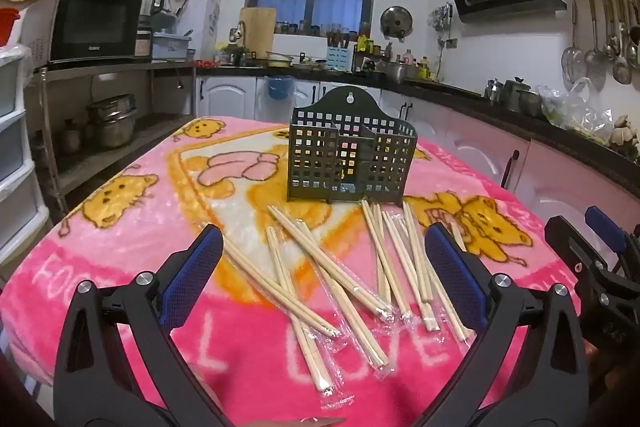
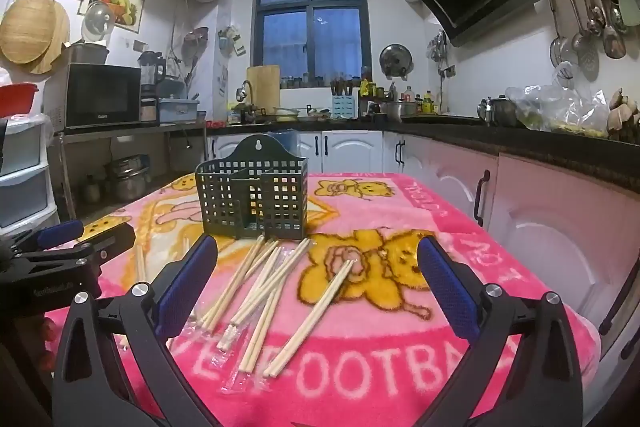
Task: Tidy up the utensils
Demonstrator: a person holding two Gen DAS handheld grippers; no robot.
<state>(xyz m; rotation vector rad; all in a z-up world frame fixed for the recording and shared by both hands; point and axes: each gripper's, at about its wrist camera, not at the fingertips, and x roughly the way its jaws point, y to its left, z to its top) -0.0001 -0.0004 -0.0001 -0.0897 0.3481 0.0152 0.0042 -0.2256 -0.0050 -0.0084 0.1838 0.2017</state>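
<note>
Over pink blanket, both jaws wide, empty

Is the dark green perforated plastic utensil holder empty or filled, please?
Empty: light shows through the dark green perforated plastic utensil holder; wrapped wooden chopsticks lie outside.

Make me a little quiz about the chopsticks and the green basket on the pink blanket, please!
1. True or false: some chopsticks already stand inside the green basket.
2. Are the left gripper and the right gripper open or shut?
3. Where do the chopsticks lie? A) on the pink blanket, in front of the basket B) on the black counter C) inside the microwave

Key
1. False: they all lie on the blanket, many in clear wrappers.
2. Both open, holding nothing.
3. A
</note>
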